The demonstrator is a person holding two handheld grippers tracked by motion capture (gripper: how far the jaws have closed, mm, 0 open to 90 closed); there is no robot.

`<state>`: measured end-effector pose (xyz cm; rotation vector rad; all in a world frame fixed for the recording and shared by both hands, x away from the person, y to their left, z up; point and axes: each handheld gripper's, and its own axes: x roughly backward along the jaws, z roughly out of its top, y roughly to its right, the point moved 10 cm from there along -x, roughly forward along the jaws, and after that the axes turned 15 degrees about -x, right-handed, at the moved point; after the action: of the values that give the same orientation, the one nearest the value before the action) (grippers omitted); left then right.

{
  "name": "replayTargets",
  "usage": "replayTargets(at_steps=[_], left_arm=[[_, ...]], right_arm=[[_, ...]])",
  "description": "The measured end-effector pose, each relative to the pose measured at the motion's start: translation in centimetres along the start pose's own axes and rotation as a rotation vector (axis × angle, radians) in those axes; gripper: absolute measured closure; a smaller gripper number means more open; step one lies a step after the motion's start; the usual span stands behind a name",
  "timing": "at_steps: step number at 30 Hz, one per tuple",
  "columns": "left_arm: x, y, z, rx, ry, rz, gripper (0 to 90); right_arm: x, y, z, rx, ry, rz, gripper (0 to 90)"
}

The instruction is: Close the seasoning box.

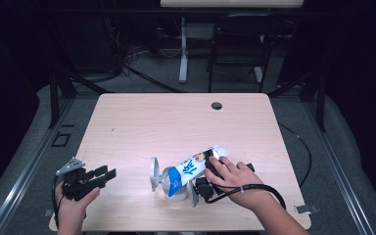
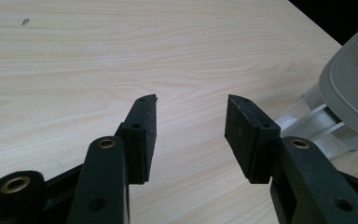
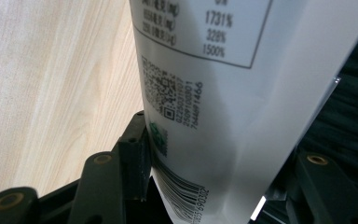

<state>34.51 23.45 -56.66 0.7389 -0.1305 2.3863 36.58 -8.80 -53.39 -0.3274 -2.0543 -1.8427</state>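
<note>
High view: my right gripper clenches a pouch, white and blue, above the table near its near edge, centre-right. Long axis runs near-left to far-right; the blue end points near-left, resting on a white stand. Left gripper at near left, jaws apart, grasping nothing, well apart from the pouch.

Black hand-held gripper, brass screws, black cable

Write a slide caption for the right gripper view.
Right gripper fingers clamp a white pouch printed with a barcode, above the wooden table.
</note>
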Motion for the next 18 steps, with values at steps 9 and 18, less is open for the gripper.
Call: replayTargets(at_steps=[9, 18], left_arm=[[0.00, -0.02, -0.01, 0.000, 0.000, 0.000, 53.9], [0.06, -0.05, 0.00, 0.002, 0.001, -0.001, 53.9]], right_arm=[[0.00, 0.00, 0.00, 0.001, 0.001, -0.001, 47.2], [0.00, 0.01, 0.04, 0.002, 0.005, -0.002, 47.3]])
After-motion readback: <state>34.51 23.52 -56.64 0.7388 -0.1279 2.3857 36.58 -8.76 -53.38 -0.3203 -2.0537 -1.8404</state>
